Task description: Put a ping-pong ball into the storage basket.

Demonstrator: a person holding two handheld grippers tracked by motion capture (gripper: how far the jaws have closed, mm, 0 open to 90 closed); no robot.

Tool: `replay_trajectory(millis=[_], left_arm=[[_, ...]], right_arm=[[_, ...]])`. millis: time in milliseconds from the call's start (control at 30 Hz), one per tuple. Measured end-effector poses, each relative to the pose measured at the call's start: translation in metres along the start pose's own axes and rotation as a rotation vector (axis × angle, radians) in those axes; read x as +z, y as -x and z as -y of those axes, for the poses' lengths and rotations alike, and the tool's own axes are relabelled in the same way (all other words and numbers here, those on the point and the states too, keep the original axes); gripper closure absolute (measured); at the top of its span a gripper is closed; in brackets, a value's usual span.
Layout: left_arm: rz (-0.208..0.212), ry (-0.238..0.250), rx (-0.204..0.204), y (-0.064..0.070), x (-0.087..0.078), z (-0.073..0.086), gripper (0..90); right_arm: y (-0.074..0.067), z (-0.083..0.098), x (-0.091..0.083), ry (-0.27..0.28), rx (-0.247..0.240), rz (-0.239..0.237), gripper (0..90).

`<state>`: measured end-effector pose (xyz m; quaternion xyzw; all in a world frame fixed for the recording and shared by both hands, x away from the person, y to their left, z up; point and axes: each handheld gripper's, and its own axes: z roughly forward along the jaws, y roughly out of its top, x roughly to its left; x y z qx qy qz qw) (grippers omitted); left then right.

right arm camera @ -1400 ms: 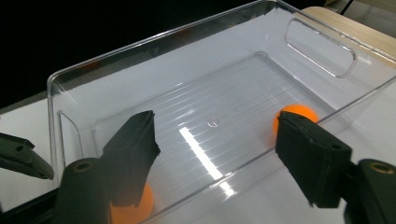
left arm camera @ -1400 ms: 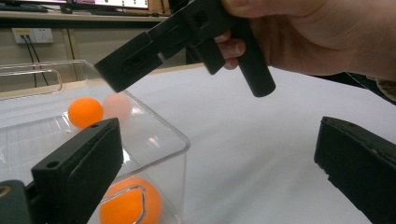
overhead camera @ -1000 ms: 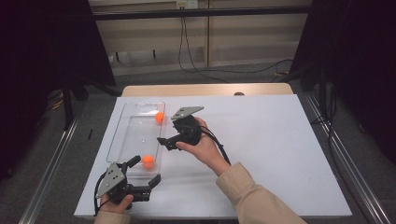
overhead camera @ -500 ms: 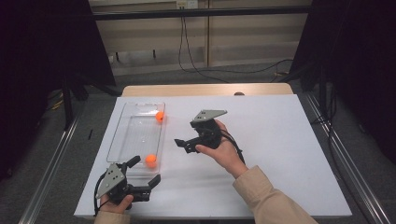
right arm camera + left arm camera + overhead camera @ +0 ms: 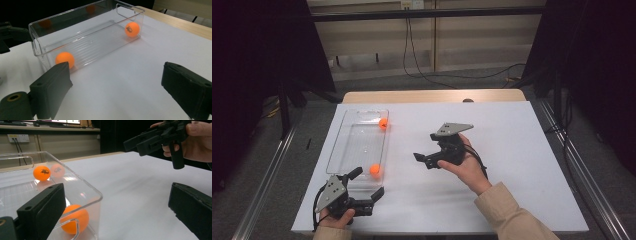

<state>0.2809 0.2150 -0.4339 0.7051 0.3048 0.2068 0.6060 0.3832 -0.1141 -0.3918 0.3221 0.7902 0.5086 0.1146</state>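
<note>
A clear plastic bin (image 5: 357, 145) lies at the table's left with two orange balls in it, one at the far end (image 5: 383, 123) and one at the near end (image 5: 375, 170). My left gripper (image 5: 368, 182) rests open at the table's front, just before the bin's near end; its jaws (image 5: 116, 195) straddle the bin's corner (image 5: 85, 187) with the near ball (image 5: 75, 220) behind the wall. My right gripper (image 5: 424, 147) hovers over mid-table, right of the bin, jaws pointing left. Its jaws (image 5: 116, 75) have just been opening and hold nothing. It faces the bin (image 5: 95, 47) and both balls (image 5: 65, 59) (image 5: 132, 29).
A white sheet (image 5: 512, 150) covers the table, with a wooden strip (image 5: 432, 96) along the far edge. Dark curtains and metal rails flank both sides. The right gripper (image 5: 155, 140) shows high in the left gripper view.
My right gripper has moved to the right, away from the bin's side toward mid-table, with its jaws a little wider. The left gripper and both balls have stayed put.
</note>
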Motion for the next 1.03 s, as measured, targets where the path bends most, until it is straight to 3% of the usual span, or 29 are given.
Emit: replay_trajectory(millis=[267,633,767,900,1033], left_arm=[[-0.002,0.0,0.001,0.0,0.0,0.0,1.1],[-0.004,-0.001,0.0,0.001,0.001,0.001,1.1],[-0.006,-0.003,0.001,0.001,0.0,0.0,1.1],[-0.008,0.004,-0.008,0.001,-0.001,0.001,1.1],[-0.013,0.001,-0.006,-0.001,0.0,0.001,1.1]], right_arm=[[0.009,0.02,-0.027,0.024,0.005,0.021,7.8],[0.031,0.064,-0.081,0.056,0.058,0.08,7.6],[0.033,0.08,-0.1,0.069,0.054,0.097,7.3],[0.033,0.104,-0.127,0.088,0.044,0.111,6.9],[0.037,0.132,-0.158,0.133,0.085,0.162,6.7]])
